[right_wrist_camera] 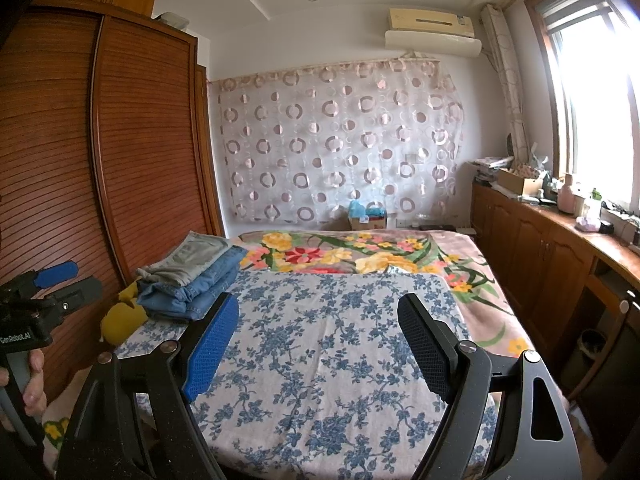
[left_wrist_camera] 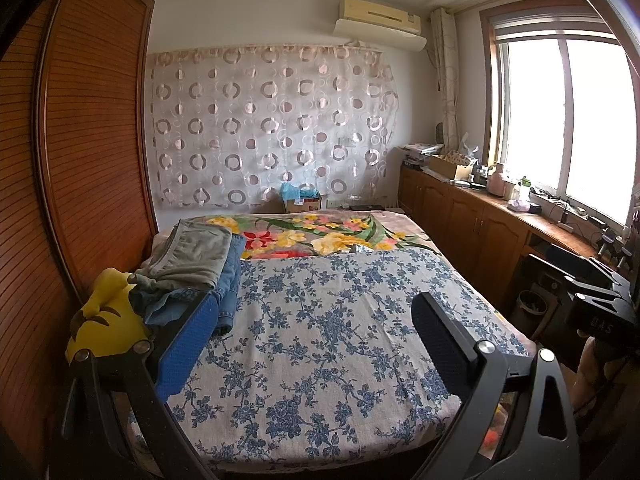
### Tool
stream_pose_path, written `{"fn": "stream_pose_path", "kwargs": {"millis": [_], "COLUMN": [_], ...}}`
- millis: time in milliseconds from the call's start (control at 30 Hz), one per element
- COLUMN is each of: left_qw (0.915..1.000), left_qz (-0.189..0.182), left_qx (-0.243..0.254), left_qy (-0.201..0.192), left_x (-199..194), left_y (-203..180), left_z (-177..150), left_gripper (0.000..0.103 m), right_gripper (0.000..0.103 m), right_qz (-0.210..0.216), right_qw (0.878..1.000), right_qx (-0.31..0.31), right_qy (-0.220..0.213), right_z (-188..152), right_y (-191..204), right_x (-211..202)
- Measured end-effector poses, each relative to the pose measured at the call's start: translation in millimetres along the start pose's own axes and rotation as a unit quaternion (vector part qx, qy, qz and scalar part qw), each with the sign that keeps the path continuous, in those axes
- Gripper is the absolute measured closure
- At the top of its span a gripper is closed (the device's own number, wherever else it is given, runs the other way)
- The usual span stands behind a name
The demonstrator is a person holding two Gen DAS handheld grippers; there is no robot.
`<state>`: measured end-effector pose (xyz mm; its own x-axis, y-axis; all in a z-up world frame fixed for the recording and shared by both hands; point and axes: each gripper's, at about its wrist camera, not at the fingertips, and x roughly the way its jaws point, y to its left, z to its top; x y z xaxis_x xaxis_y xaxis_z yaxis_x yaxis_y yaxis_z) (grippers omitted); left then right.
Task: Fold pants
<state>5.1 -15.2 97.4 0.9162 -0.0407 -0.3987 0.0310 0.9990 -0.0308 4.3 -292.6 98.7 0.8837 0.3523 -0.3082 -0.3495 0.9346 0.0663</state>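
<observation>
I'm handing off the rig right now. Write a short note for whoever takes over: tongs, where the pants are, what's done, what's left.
Left tongs: open, empty, above the blue-flowered sheet.
Right tongs: open, empty, above the same sheet.
Pants: grey pair on top of the jeans, stacked at the bed's left edge beside a yellow plush toy.
Done: the grey pair looks folded; the jeans under it look partly rumpled.
Left: nothing is spread on the sheet; probably pull the next pair and fold it.

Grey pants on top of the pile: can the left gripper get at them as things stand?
Probably yes. The left gripper is open and empty; the grey pants lie uncovered atop the jeans, nothing between, though they sit further up the bed.
</observation>
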Motion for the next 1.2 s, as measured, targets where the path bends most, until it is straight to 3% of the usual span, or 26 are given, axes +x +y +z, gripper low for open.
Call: {"fn": "stream_pose_path", "kwargs": {"millis": [1200], "left_qw": [1.0000], "left_qz": [0.001], "left_qx": [-0.002], "left_qy": [0.003], "left_x": [-0.6], "left_y": [1.1], "left_z": [-2.8], "left_gripper": [0.005], "right_gripper": [0.020], "right_qz": [-0.002], "right_qw": [1.000], "right_qx": [0.001], "right_qy": [0.004], "right_z": [-0.5], "right_y": [-1.1], "right_x": [1.5]}}
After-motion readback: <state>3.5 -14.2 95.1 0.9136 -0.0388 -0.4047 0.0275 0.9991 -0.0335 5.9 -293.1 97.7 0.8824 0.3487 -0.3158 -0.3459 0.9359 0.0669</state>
